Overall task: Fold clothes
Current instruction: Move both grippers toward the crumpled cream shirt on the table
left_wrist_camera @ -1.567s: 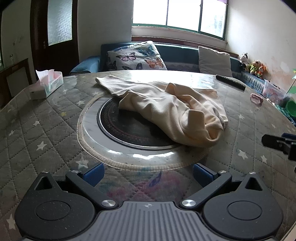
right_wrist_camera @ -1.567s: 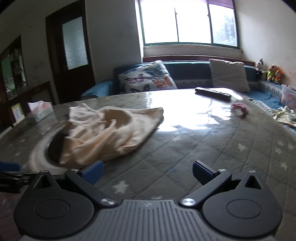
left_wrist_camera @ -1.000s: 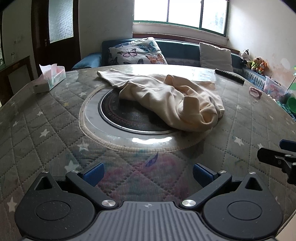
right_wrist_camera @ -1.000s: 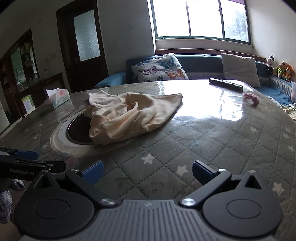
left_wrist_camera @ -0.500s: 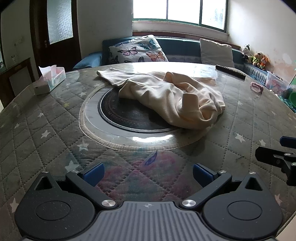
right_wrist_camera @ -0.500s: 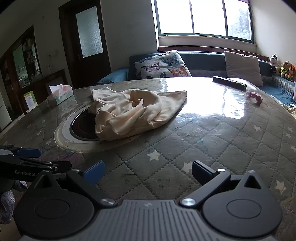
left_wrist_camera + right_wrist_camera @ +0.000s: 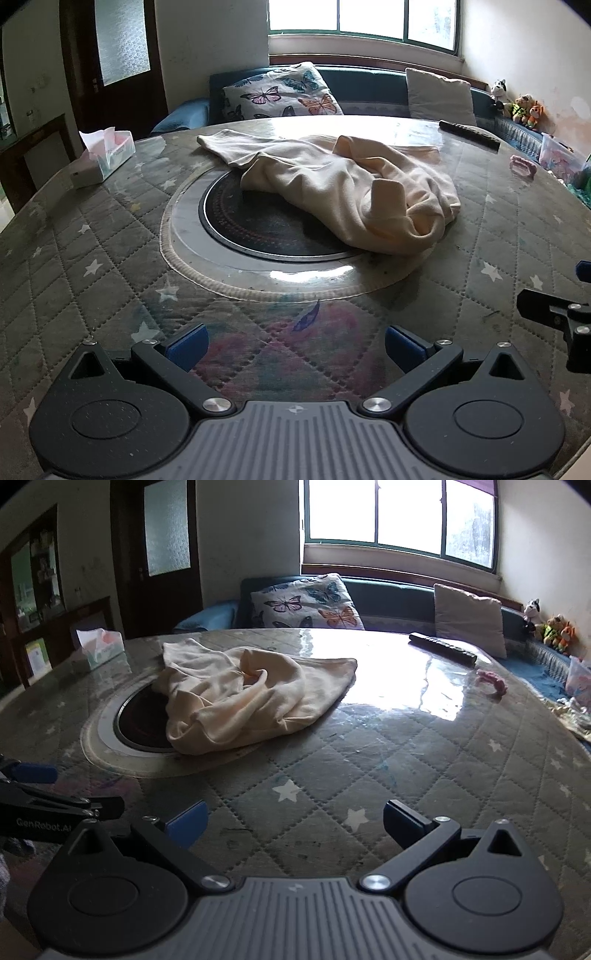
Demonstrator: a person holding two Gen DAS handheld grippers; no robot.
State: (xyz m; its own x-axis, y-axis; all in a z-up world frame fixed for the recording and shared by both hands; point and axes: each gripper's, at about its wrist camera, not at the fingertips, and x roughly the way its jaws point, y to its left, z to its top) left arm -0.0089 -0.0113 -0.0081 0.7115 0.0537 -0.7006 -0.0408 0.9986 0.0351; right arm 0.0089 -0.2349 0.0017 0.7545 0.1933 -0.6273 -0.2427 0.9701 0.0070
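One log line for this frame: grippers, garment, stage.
left gripper: open, empty | right gripper: open, empty | garment: crumpled, partly over table's black disc | stage: not yet grasped

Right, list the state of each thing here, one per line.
Cream garment: crumpled, unfolded, partly over the black hob.
Left gripper: jaws open, empty.
Right gripper: jaws open, empty.
Tissue box: tissue sticking out.
Remote: lying flat.
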